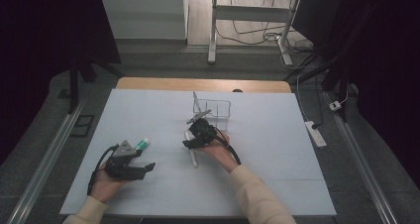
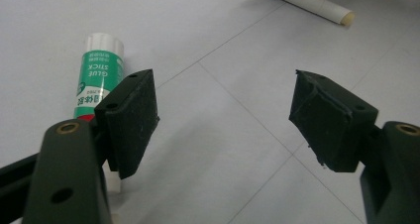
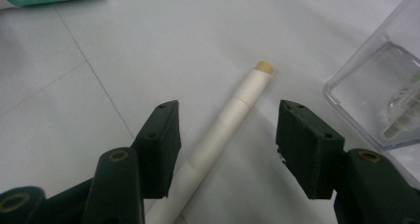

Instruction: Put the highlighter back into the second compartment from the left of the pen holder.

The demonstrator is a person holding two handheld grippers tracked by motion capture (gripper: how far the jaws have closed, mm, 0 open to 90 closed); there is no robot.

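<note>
Straddling white pen (image 3: pixel 218 130), right gripper (image 3: pixel 228 144) spread (tilted down); left gripper (image 2: pixel 223 120) spread near glue stick (image 2: pixel 96 73).

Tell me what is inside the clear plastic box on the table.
The clear plastic box holds at least one see-through, pen-like item lying at its bottom, seen through the wall in the right gripper view. A thin strip leans up at its left edge. The box's far side is out of frame there.

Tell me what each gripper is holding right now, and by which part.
Nothing is held. The left gripper is open beside the glue stick; the right gripper is open, its jaws either side of the white pen lying on the table.
</note>
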